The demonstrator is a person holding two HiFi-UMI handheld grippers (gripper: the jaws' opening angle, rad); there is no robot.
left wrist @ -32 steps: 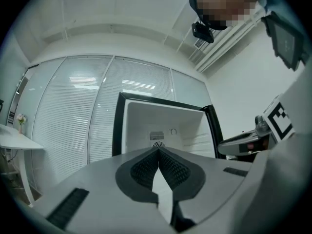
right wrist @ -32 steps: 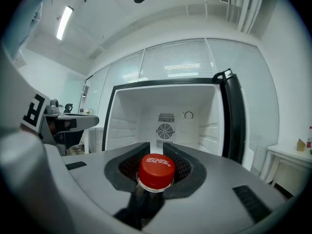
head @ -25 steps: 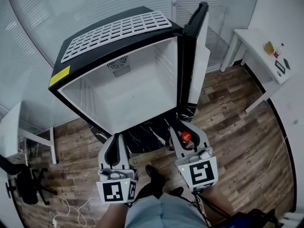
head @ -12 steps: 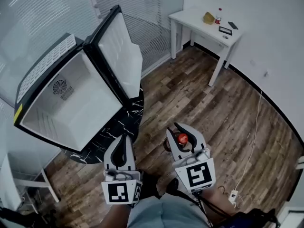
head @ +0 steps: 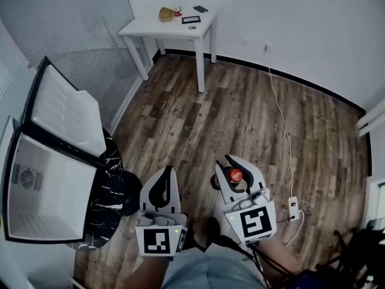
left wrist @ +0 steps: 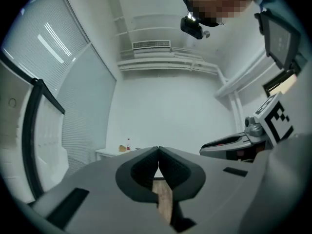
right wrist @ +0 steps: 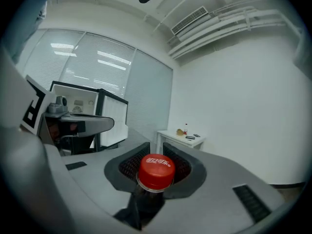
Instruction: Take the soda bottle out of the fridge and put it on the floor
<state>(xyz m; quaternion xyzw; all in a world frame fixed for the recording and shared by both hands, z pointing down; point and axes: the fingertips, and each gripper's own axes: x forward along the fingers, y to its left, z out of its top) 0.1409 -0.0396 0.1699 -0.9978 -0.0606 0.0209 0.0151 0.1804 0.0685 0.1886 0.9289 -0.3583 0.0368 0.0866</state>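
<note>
soda bottle (head: 235, 175) is pinched at the neck by the right gripper (head: 233, 166), just under the red cap (right wrist: 156, 168). in the right gripper view the cap is seen between the ribbed pads (right wrist: 127, 165), with the dark bottle body hanging below the jaws. the bottle is held upright, out of the fridge (head: 42, 179), over the wood floor (head: 240, 113) just in front of the person. the bottle's base is hidden under the gripper, so contact with the floor cannot be told; it looks carried in the air.

left gripper (head: 168, 173) is held beside the right one, near but apart. its jaws are pressed together at the tips with nothing between them, as seen in the left gripper view (left wrist: 158, 152), where only a strip of floor shows through the gap behind the tips.

the fridge is seen at the left edge of the head view, door (head: 63, 116) swung wide open, white interior exposed. it is set on a black marbled stand (head: 111, 185). a white table (head: 171, 26) is placed against the far wall, with a small red-capped bottle (head: 176, 5) and a few small items on top. a cable is run along the floor to a power strip (head: 293, 208) right of the right gripper.
</note>
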